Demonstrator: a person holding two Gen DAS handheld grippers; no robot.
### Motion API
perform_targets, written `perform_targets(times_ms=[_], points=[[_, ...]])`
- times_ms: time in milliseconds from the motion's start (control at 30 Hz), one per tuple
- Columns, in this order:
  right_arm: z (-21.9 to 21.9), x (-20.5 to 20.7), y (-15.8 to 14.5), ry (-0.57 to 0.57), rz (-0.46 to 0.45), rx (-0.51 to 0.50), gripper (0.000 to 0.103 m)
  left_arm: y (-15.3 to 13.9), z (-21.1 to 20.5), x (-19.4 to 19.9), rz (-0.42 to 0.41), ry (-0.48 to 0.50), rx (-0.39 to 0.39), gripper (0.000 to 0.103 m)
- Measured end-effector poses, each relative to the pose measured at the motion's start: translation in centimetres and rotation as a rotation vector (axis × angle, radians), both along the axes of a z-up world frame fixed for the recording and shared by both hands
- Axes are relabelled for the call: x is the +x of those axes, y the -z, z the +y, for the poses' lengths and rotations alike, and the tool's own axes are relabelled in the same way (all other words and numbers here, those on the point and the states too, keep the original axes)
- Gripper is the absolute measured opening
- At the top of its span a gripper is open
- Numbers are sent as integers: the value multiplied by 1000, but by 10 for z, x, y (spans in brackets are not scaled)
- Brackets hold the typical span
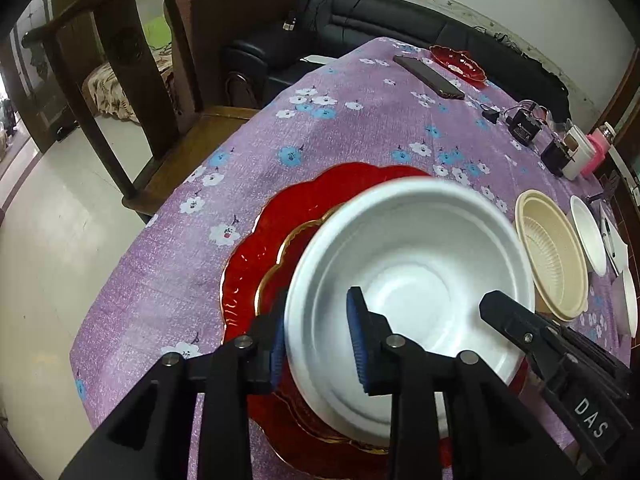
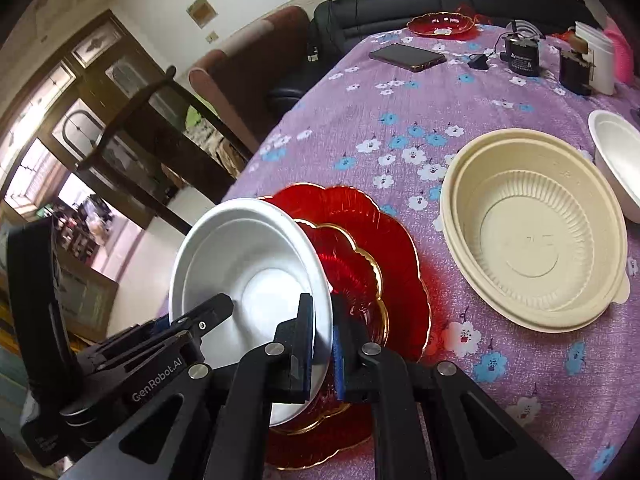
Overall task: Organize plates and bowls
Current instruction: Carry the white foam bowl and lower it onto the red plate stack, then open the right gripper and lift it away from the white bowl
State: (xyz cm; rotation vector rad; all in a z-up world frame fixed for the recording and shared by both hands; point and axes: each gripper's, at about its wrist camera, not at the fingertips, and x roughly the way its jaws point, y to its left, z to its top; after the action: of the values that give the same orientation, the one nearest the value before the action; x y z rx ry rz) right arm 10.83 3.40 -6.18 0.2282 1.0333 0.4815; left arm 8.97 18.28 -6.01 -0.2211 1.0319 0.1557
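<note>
A white foam bowl [image 1: 412, 280] is held tilted just above two stacked red glass plates [image 1: 260, 248] with gold rims. My left gripper [image 1: 320, 340] straddles the bowl's left rim, with a visible gap at its pads. My right gripper [image 2: 322, 344] is shut on the bowl's [image 2: 248, 264] right rim, over the red plates [image 2: 384, 248]. The right gripper's finger also shows in the left wrist view [image 1: 516, 320]. A beige ribbed bowl [image 2: 532, 224] stands to the right, with a small white bowl [image 2: 616, 160] beyond it.
The table has a purple flowered cloth [image 1: 352, 132]. At the far end lie a phone [image 1: 428, 76], a small red dish [image 1: 458, 62], black chargers [image 1: 524, 126] and a white and pink container [image 1: 588, 152]. A wooden chair [image 1: 120, 92] stands at the left edge.
</note>
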Motion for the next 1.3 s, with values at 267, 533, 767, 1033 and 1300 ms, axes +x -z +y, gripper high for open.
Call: perform_targets(times_ms=[267,533,767,1033,1300], points=[[7,-7,-2,22,-66,-105,27,-20,0,-14,-124,3,29,59],[-15,-18,-16,84,-144,-71,53,-45,2,-33,-221,-53,58,64],[-54,-43,-29,185,-220,-42,60,-69,-33,-52,-333,-56,220,80],[-90,-61,-23,262,-208,10,62,-74,-75,-55,-342,12,276,83],[-107,-70,-23,264,-209,45,62,-75,-106,-58,-350,92,274,83]])
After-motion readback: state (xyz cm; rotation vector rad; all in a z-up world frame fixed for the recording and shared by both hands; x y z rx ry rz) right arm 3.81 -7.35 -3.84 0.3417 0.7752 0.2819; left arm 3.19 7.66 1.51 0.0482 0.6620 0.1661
